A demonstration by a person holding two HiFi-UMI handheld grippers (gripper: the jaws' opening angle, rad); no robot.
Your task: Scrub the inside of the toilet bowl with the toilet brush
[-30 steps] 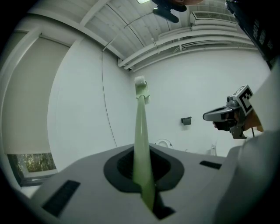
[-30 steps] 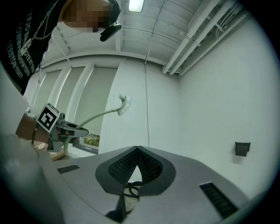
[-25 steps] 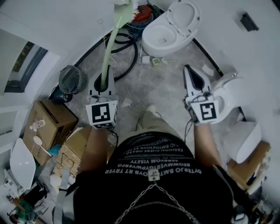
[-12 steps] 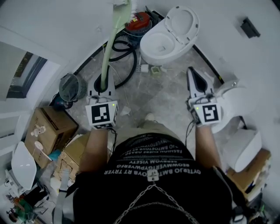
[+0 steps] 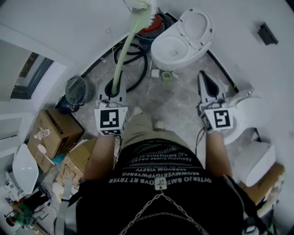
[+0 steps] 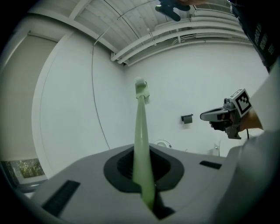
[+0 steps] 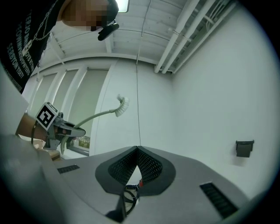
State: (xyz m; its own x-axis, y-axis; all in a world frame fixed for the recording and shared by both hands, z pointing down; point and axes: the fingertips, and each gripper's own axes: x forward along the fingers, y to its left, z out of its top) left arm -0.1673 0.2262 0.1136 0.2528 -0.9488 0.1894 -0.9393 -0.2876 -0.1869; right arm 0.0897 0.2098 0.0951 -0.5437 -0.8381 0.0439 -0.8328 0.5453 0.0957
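The white toilet (image 5: 171, 46) stands at the far side of the floor, its lid (image 5: 196, 23) raised against the wall. My left gripper (image 5: 117, 79) is shut on the pale green toilet brush (image 5: 126, 46); the handle rises from the jaws, and the white brush head (image 5: 140, 5) is up by the wall, left of the bowl. In the left gripper view the handle (image 6: 141, 144) runs straight out between the jaws (image 6: 142, 153) to the head (image 6: 141, 87). My right gripper (image 5: 202, 74) is shut and holds nothing; its tips meet (image 7: 138, 148). The brush head (image 7: 122, 106) shows at its left.
A coiled black hose (image 5: 133, 59) and a red thing (image 5: 155, 22) lie left of the toilet, small items (image 5: 165, 75) at its base. A fan (image 5: 76, 90) and cardboard boxes (image 5: 50, 131) stand at left. Other white ceramic pieces (image 5: 250, 114) stand at right.
The brush head has swung a little to the right, toward the toilet. A leg has stepped forward between the grippers. Both grippers keep their grip state.
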